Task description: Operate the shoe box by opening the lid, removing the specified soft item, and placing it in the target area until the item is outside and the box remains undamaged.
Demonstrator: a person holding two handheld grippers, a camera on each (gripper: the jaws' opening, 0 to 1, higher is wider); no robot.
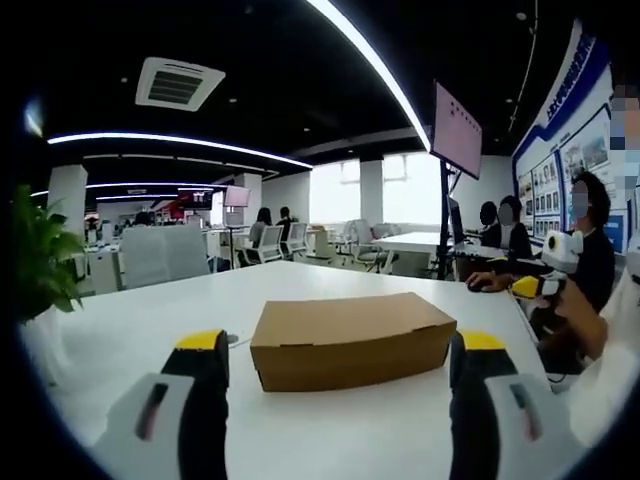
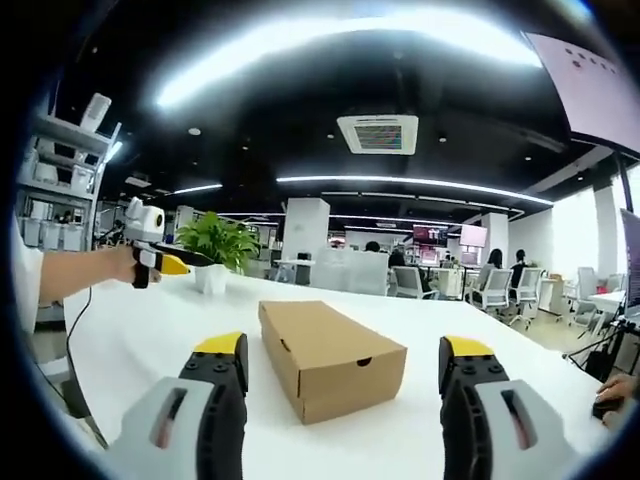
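Left gripper view faced the shoe box [image 1: 350, 340] long side from one table [image 1: 130, 330] edge; right gripper view faced its end (both near, sharing box and tabletop).

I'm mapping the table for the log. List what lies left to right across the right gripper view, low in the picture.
Other claw held in a person's hand → potted plant → this view's own left finger → closed cardboard shoe box → own right finger, all over the white table.
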